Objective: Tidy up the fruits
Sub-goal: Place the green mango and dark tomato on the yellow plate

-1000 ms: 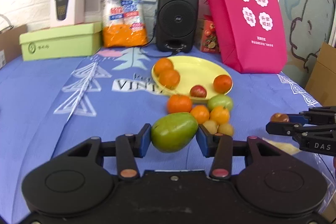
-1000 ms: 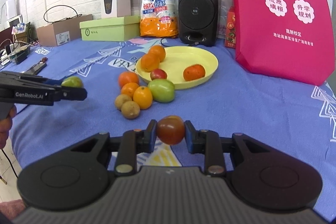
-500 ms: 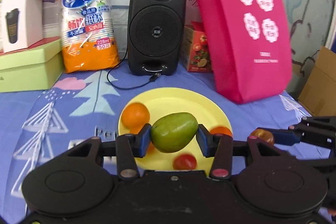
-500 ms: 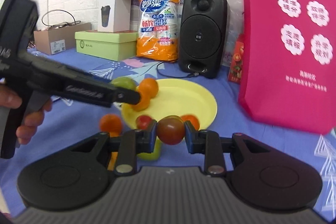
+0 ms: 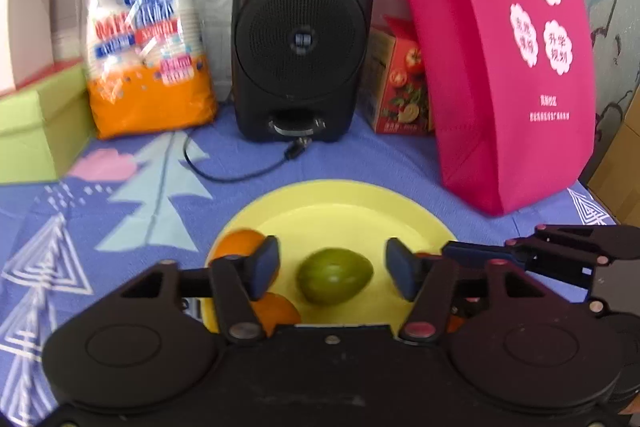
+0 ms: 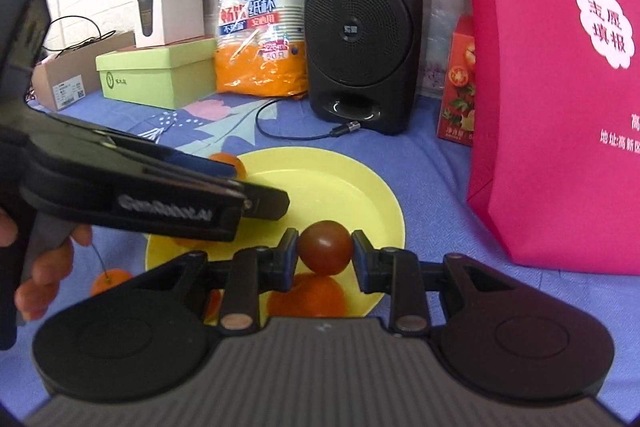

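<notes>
My left gripper (image 5: 334, 269) is open over the yellow plate (image 5: 340, 207). A green mango (image 5: 334, 275) lies on the plate between its spread fingers, apart from both pads. Oranges (image 5: 240, 243) sit at the plate's left. My right gripper (image 6: 325, 253) is shut on a dark red tomato (image 6: 325, 247) and holds it over the plate's (image 6: 332, 183) near side, above an orange (image 6: 308, 295). The left gripper's body (image 6: 160, 199) crosses the right wrist view from the left. The right gripper's fingers (image 5: 500, 253) show at the right of the left wrist view.
A black speaker (image 5: 302, 27) with a cable, an orange paper-cup bag (image 5: 148, 35), a green box (image 5: 36, 131), a red carton (image 5: 400, 79) and a pink tote bag (image 5: 504, 59) stand behind the plate. One orange (image 6: 106, 279) lies on the blue cloth left of the plate.
My left gripper has moved forward over the plate, opened and let go of the green mango, which now lies on the plate. My right gripper has moved closer over the plate, still holding the tomato.
</notes>
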Demonstrator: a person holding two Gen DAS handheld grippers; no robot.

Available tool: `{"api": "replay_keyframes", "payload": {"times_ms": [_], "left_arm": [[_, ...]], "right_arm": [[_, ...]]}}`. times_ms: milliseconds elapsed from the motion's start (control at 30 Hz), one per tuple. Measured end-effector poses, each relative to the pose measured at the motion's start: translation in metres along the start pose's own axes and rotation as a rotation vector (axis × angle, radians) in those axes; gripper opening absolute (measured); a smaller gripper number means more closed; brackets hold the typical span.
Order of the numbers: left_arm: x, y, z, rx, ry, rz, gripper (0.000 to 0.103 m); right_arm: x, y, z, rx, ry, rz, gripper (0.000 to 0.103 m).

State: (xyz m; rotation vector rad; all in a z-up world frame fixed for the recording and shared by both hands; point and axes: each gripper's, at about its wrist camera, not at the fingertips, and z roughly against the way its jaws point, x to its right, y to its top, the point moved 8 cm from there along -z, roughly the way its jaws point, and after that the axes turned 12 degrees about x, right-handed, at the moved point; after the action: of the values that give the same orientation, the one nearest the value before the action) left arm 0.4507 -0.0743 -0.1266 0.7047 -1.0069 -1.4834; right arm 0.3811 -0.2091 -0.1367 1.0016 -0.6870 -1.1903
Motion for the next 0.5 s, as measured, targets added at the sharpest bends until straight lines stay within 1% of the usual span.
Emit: {"api": "replay_keyframes", "payload": {"times_ms": [67, 167, 267, 367, 467, 500], "left_arm": [[-0.002, 0.003, 0.011, 0.022, 0.019, -0.037, 0.067], [-0.008, 0.005, 0.033, 0.051, 0.028, -0.041, 0.067], [-0.019, -0.001, 0.059, 0.070, 0.032, -0.001, 0.067], [-0.030, -0.010, 0.088, 0.096, 0.041, 0.038, 0.067], [-0.037, -0.026, 0.113, 0.107, 0.078, 0.036, 0.067], [-0.039, -0.033, 0.121, 0.107, 0.095, 0.032, 0.067]], "right_arm": [[-0.002, 0.002, 0.008, 0.018, -0.002, 0.016, 0.032], [-0.002, 0.004, 0.025, 0.042, -0.012, 0.007, 0.032], [-0.003, 0.003, 0.045, 0.065, -0.011, -0.027, 0.040], [-0.010, -0.001, 0.067, 0.085, 0.004, -0.049, 0.045], [-0.020, -0.009, 0.086, 0.099, 0.018, -0.058, 0.050], [-0.024, -0.012, 0.093, 0.100, 0.021, -0.058, 0.051]]}}
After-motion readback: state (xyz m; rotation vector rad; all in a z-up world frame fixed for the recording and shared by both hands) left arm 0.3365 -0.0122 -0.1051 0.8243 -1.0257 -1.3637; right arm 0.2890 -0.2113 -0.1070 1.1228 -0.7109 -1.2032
